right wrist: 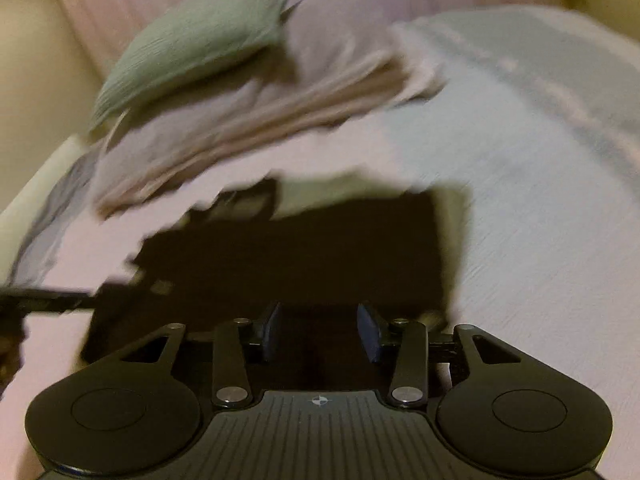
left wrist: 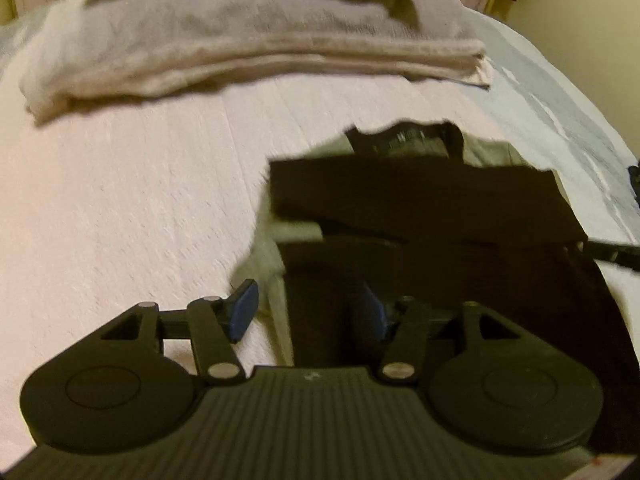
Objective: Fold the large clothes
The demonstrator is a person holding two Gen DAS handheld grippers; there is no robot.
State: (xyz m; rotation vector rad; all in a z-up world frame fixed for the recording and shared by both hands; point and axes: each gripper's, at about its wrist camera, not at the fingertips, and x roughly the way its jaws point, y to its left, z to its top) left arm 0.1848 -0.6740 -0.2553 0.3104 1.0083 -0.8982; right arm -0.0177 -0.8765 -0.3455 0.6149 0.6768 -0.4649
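Observation:
A dark, nearly black garment (left wrist: pixel 420 208) lies partly folded on the pale pink bed cover (left wrist: pixel 120 200), with a light olive cloth (left wrist: pixel 272 256) showing under its left edge. My left gripper (left wrist: pixel 308 312) hovers over the garment's near left edge, open, nothing between its blue pads (left wrist: pixel 244 312). In the right wrist view the same dark garment (right wrist: pixel 300 248) fills the middle, blurred by motion. My right gripper (right wrist: pixel 320 332) stands open just above its near edge, holding nothing. The other gripper's black tip (right wrist: pixel 44 300) shows at the far left.
A stack of folded beige and lavender towels (left wrist: pixel 240 44) lies at the far side of the bed, with a green cloth (right wrist: pixel 196 44) on top. A light blue sheet (right wrist: pixel 540 120) covers the right part. The yellow wall (right wrist: pixel 36 80) borders the bed.

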